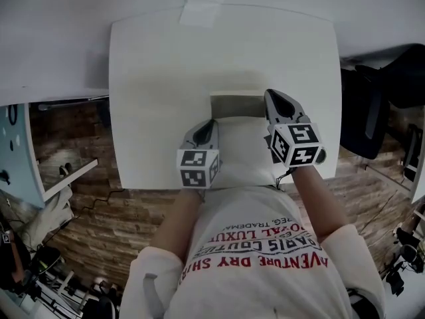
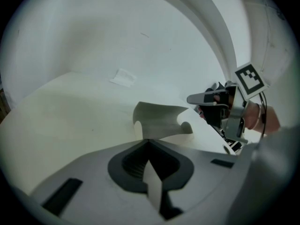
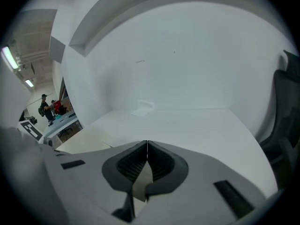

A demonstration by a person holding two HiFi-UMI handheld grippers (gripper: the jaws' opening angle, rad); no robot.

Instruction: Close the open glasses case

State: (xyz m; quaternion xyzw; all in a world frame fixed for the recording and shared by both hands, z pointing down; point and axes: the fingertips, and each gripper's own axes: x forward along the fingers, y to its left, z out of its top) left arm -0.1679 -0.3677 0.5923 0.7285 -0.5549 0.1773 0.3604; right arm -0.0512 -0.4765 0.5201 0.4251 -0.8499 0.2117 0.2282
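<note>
The left tongs (image 2: 149, 143) are pressed together at the tips in their own view, with only a pale sliver showing through the gap further back and nothing clamped between them. The right tongs (image 3: 147, 143) are likewise closed tip to tip and empty. Just ahead of the left tongs lies the open glasses case (image 2: 157, 121), its curved greyish lid standing up from the white worktop (image 2: 70, 121); what is inside it cannot be made out there. From the head view the case (image 1: 242, 145) sits between the two grippers near the worktop's front edge, its lid lining a grey band at the back. Its near end is cut off by the person's printed shirt (image 1: 265, 244), and no contents can be told apart from its pale shell. The left tongs (image 1: 211, 122) lie at its left edge and the right tongs (image 1: 271, 94) by its upper right corner; whether either touches it is unclear. Only the left gripper view shows the other gripper side-on. The right gripper view looks over bare worktop to a pale taped patch (image 3: 143, 108), a dark chair (image 3: 287, 125) cut off at the right, and small blurred people far left.
</note>
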